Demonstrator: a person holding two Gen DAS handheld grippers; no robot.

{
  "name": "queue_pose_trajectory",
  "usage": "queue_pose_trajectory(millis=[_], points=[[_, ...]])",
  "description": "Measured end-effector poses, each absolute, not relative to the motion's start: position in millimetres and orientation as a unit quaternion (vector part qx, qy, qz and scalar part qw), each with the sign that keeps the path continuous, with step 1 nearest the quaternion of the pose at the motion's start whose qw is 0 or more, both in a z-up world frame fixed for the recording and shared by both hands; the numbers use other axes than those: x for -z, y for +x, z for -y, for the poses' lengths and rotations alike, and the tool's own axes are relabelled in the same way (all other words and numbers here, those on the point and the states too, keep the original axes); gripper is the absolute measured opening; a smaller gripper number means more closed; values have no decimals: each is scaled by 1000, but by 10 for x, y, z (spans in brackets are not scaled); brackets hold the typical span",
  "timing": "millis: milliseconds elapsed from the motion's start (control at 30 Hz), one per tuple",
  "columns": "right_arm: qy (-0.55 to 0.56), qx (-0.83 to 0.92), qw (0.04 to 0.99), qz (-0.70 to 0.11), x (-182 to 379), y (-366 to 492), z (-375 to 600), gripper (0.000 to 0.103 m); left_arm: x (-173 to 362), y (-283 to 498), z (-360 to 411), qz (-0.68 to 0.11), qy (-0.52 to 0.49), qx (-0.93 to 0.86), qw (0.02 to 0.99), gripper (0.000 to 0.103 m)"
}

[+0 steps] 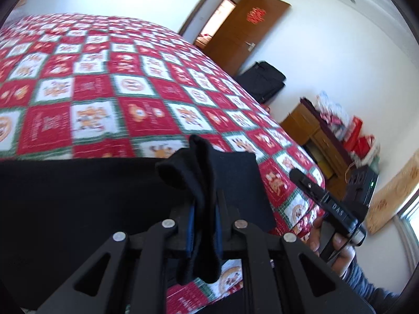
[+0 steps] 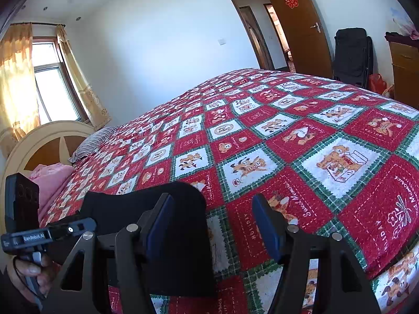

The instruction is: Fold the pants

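Observation:
The black pants (image 1: 78,198) lie spread on the patchwork quilt (image 1: 110,99) at the near edge of the bed. My left gripper (image 1: 204,209) is shut on a bunched fold of the pants, which sticks up between its blue pads (image 1: 190,225). In the right wrist view, my right gripper (image 2: 213,222) is open over the quilt (image 2: 301,141). One edge of the pants (image 2: 125,204) lies under its left finger (image 2: 159,222) and reaches partly into the gap. The pads do not press on it.
A hand (image 1: 324,246) holds the other gripper's body (image 1: 337,209) at the bed's right edge. A cream headboard (image 2: 44,136), a pink pillow (image 2: 49,180) and a curtained window (image 2: 52,89) are on the left. A wooden door (image 2: 301,26), black bag (image 2: 351,55) and cabinet (image 2: 406,70) stand beyond.

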State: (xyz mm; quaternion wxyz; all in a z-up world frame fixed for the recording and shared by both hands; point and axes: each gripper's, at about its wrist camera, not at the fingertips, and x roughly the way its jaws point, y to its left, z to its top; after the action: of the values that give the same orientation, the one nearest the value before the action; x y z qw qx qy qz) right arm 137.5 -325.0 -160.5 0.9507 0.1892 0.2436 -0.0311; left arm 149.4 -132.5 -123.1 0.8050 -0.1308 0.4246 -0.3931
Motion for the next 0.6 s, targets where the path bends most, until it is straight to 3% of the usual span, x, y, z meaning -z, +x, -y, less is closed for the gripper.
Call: queue_pose_trajectory(millis=[600], points=[[166,26,953,-251,1614,1399,3153,68,1549,1649,495,-435,-182,314,824,14]])
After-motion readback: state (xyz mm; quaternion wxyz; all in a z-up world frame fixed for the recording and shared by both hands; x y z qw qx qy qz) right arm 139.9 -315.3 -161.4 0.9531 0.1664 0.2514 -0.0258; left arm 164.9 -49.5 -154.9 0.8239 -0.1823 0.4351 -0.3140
